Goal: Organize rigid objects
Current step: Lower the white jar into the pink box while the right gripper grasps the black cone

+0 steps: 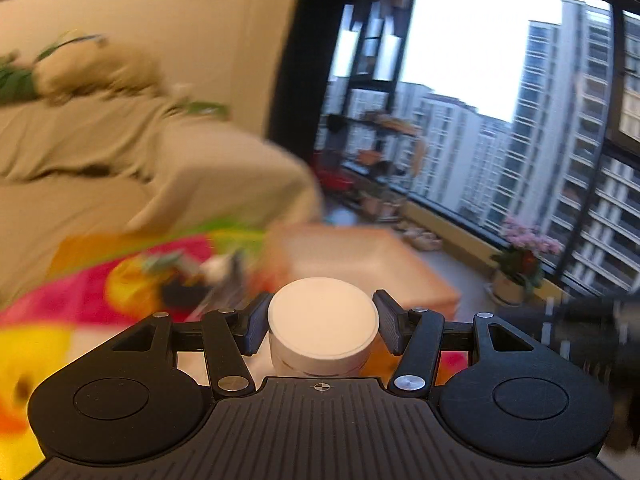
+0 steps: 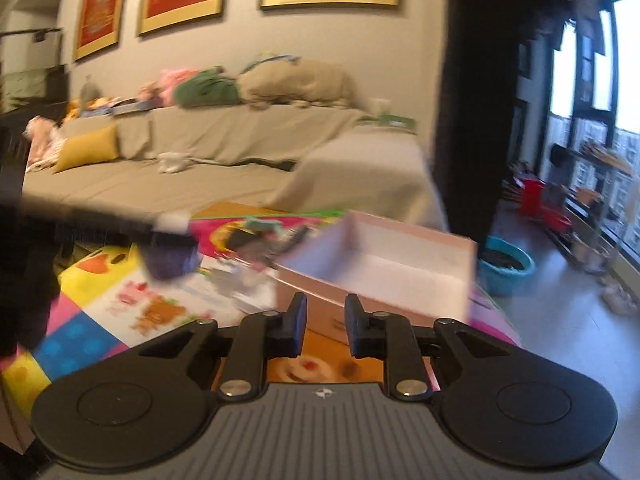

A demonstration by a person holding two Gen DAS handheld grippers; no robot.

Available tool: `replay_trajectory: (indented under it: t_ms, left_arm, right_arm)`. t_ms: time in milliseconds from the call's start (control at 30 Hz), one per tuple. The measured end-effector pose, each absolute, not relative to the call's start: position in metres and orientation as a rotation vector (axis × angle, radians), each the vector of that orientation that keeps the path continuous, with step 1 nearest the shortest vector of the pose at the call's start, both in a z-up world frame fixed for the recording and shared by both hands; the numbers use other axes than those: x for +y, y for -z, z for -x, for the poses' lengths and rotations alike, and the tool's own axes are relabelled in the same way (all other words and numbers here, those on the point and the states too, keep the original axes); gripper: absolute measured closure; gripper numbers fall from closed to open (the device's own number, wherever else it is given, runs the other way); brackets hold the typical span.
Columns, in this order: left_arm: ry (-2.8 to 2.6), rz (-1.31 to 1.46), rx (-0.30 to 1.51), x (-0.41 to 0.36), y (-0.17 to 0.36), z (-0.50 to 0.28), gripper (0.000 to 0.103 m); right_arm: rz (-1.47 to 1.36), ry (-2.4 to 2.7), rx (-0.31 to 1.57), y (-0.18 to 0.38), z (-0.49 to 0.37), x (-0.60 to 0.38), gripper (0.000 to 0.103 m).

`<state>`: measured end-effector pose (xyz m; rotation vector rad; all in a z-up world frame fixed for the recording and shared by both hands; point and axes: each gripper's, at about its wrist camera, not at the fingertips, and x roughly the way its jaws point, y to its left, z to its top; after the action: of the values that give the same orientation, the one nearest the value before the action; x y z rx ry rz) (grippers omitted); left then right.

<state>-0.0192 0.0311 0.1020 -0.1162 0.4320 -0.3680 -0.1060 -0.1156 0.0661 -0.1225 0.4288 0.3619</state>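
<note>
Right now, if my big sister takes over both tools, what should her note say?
Left tool: shut on the white round jar, held up in the air.
Right tool: empty, fingers a little apart, hanging near the pink box.
The box stands open on the colourful mat and looks empty.
Small bits lie blurred on the mat beside it.
Done: jar picked up.
Left: probably put the jar in the box, then the other bits.

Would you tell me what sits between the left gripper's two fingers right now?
A white round jar, lid up, sits clamped between the left gripper's fingers, as the left wrist view shows.
</note>
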Motion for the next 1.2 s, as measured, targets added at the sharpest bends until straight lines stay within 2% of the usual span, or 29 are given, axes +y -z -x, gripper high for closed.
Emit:
replay_trajectory:
  t_ms: [67, 100, 167, 200, 233, 433, 633, 833, 1200]
  left_arm:
    - [0.389, 0.098, 0.442, 0.009, -0.112, -0.012, 0.043]
    - [0.392, 0.101, 0.458, -0.001, -0.113, -0.030, 0.043]
    - [0.398, 0.133, 0.513, -0.019, -0.111, -0.071, 0.043]
    - [0.390, 0.141, 0.537, -0.028, -0.107, -0.091, 0.043]
    - [0.374, 0.136, 0.559, -0.037, -0.102, -0.108, 0.043]
    - [0.285, 0.100, 0.736, -0.068, -0.056, -0.175, 0.044]
    - [0.257, 0.163, 0.693, -0.053, -0.052, -0.172, 0.045]
    - [0.323, 0.221, 0.636, -0.028, -0.062, -0.120, 0.045]
    - [0.420, 0.221, 0.592, -0.011, -0.044, 0.010, 0.044]
  right_arm:
    - [0.109, -0.368, 0.450, -0.057, 0.112, -0.132, 0.083]
    - [0.113, -0.366, 0.452, -0.052, 0.116, -0.138, 0.078]
    - [0.129, -0.359, 0.451, -0.042, 0.126, -0.149, 0.048]
    - [0.130, -0.355, 0.442, -0.038, 0.131, -0.154, 0.030]
    - [0.127, -0.353, 0.435, -0.033, 0.136, -0.159, 0.023]
    - [0.031, -0.395, 0.527, -0.008, 0.155, -0.183, 0.023]
    - [0.042, -0.399, 0.578, 0.016, 0.166, -0.184, 0.023]
    - [0.077, -0.324, 0.563, 0.038, 0.171, -0.184, 0.023]
    - [0.071, -0.213, 0.614, 0.028, 0.198, -0.186, 0.023]
